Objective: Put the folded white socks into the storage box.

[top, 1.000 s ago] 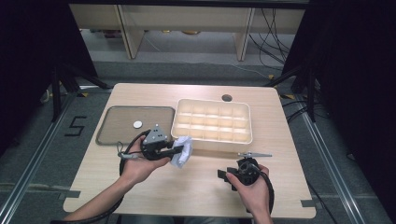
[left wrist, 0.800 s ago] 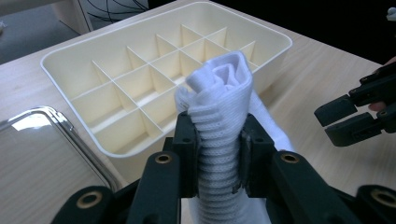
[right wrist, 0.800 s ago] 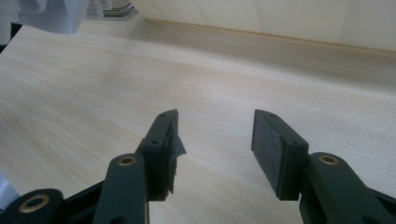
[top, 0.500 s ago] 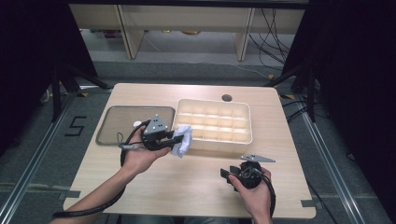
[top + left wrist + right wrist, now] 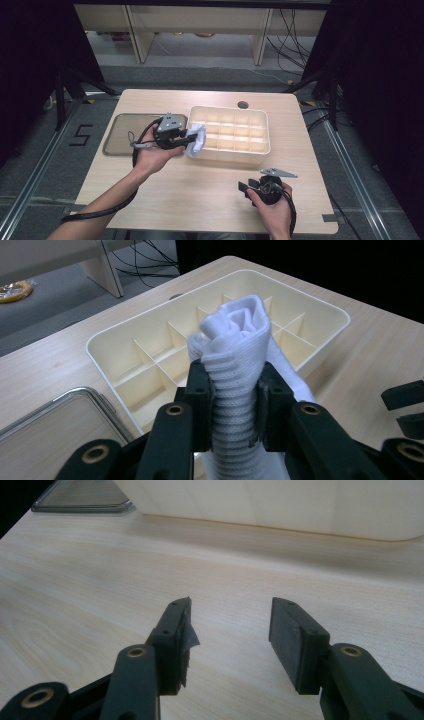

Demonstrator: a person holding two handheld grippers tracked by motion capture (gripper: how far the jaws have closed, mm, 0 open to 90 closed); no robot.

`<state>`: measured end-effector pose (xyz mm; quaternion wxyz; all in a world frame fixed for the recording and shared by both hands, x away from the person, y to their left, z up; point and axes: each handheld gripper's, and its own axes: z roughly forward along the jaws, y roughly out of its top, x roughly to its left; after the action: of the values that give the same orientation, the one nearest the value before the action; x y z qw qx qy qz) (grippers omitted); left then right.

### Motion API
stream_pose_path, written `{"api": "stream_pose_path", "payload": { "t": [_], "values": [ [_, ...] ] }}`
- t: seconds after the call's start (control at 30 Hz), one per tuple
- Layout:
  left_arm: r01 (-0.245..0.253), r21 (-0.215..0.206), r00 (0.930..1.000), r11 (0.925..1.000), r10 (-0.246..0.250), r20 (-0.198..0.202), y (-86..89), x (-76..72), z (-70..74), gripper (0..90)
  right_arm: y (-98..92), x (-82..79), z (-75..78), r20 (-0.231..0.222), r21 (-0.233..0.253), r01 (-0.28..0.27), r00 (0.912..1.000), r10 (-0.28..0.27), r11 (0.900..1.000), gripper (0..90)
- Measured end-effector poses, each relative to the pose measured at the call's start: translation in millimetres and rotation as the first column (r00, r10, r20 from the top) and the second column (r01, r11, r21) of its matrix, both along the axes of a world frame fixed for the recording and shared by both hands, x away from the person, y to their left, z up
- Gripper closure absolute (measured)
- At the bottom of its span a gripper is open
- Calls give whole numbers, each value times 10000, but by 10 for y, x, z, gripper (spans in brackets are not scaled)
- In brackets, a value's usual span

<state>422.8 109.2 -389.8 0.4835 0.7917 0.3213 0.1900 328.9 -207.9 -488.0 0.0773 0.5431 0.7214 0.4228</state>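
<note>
Clamping the rolled white sock, left tongs hang over the divided box's left-edge cells; right tongs gape, idle.

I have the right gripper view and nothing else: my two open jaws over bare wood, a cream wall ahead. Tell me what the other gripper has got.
Observer: The left gripper is shut on a rolled white sock; its jaws squeeze the ribbed middle.
Operator: Say where it is relative to that cream wall.
Observer: The wall belongs to a divided organizer box. In the high view the sock is at the box's left end, by the near corner.
Operator: Report what the compartments hold.
Observer: The ones I can see in the left gripper view and the high view look empty; the sock hides a few.
Operator: Place my gripper on the table.
Observer: The right gripper sits near the table's front edge, in front of the box, jaws pointing left.
</note>
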Motion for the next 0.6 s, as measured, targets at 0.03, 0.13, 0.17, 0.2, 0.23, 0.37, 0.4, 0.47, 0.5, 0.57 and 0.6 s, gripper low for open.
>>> {"api": "stream_pose_path", "payload": {
  "t": [0.03, 0.13, 0.17, 0.2, 0.23, 0.37, 0.4, 0.47, 0.5, 0.57, 0.6],
  "values": [
    [-68, 85, 10000, 9999, 68, -5, -6, 9, 4, 717, -1, -2, 2, 12, -77, 114, 9999, -114, 9999, 521],
    [-129, 116, 9999, 9999, 128, 33, -17, 54, -2, 717, -13, -6, 7, 120, -11, 65, 9999, -65, 10000, 521],
    [-180, 114, 9998, 9998, 180, 38, -21, 68, -7, 717, -16, -7, 8, 105, 12, 62, 9999, -62, 10000, 521],
    [-236, 139, 9997, 9996, 236, 38, -21, 81, -10, 717, -17, -10, 11, 66, 11, 106, 9999, -106, 9999, 521],
    [-221, 126, 9997, 9997, 220, 70, -22, 99, -16, 717, -20, -11, 11, 57, 33, 94, 9999, -94, 10000, 522],
    [-434, 85, 9991, 9990, 433, 9, -17, 161, -36, 717, -23, -9, 11, 44, -104, 216, 9998, -215, 9997, 522],
    [-491, 105, 9988, 9987, 492, -26, -15, 171, -41, 717, -22, -7, 11, 41, 19, 147, 9999, -147, 9999, 522],
    [-511, 123, 9987, 9986, 512, -75, -16, 203, -64, 717, -19, -6, 15, 49, 37, 131, 9999, -132, 9999, 522],
    [-543, 157, 9984, 9984, 545, -118, -19, 222, -77, 717, -21, -5, 18, 83, -65, 124, 9999, -124, 9999, 521],
    [-582, 171, 9981, 9982, 585, -173, -26, 259, -100, 717, -17, 0, 16, 103, 36, 50, 9999, -51, 10000, 522],
    [-591, 336, 9980, 9977, 598, -199, -23, 276, -103, 717, -15, -1, 19, 103, 28, 49, 9999, -49, 10000, 521]
  ]
}}
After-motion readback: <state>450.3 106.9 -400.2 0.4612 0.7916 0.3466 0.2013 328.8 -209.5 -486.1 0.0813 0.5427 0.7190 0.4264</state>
